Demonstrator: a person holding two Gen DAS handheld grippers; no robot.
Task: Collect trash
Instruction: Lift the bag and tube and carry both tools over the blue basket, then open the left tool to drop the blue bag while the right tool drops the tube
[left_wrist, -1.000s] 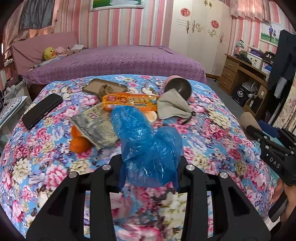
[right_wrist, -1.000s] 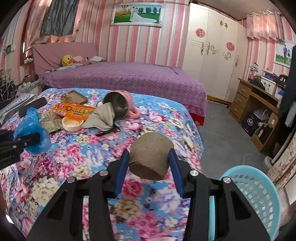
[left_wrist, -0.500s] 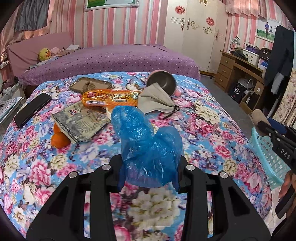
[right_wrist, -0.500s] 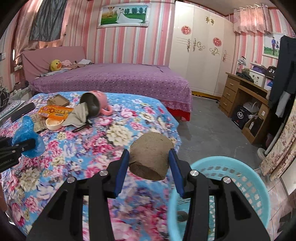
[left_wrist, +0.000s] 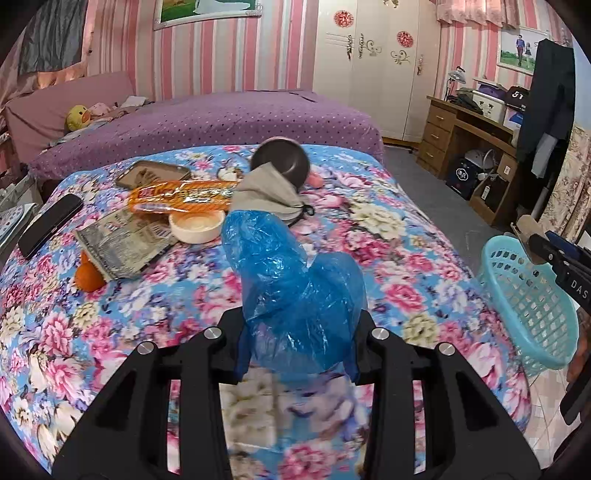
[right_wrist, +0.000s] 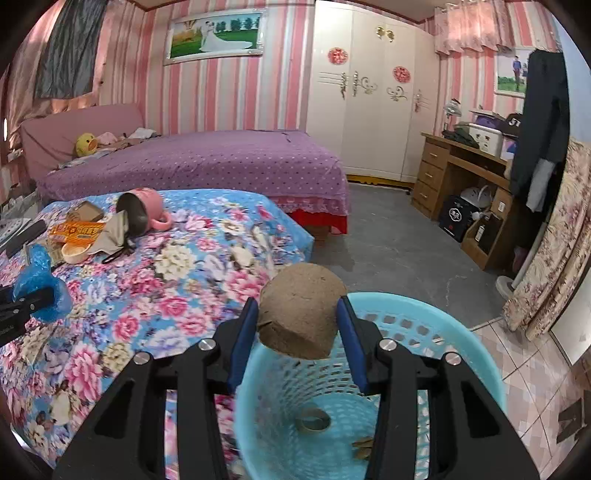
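Note:
My left gripper (left_wrist: 297, 347) is shut on a crumpled blue plastic bag (left_wrist: 291, 295), held above the floral bedspread (left_wrist: 388, 236). A brown cardboard tube (right_wrist: 301, 312) sits between the pads of my right gripper (right_wrist: 300, 341), which is shut on it over the rim of the light blue basket (right_wrist: 436, 325). A tape ring (right_wrist: 313, 420) and some scraps lie in the basket's bottom. In the left wrist view the basket (left_wrist: 532, 295) stands off the bed's right edge, with the right gripper (left_wrist: 535, 240) and its tube above it. In the right wrist view the left gripper (right_wrist: 35, 301) shows at the left with the bag.
On the bed lie an orange snack wrapper (left_wrist: 181, 194), a white bowl (left_wrist: 195, 227), a newspaper packet (left_wrist: 125, 245), an orange (left_wrist: 88, 277), a black phone (left_wrist: 50, 225), a grey cloth (left_wrist: 266, 192) and a tipped pink mug (right_wrist: 142, 212). A wooden desk (right_wrist: 465, 170) stands at the right.
Both grippers have moved to the right along the bed. The right one, still holding the tube, has come from above the bedspread to above the basket. The bag stays in the left gripper.

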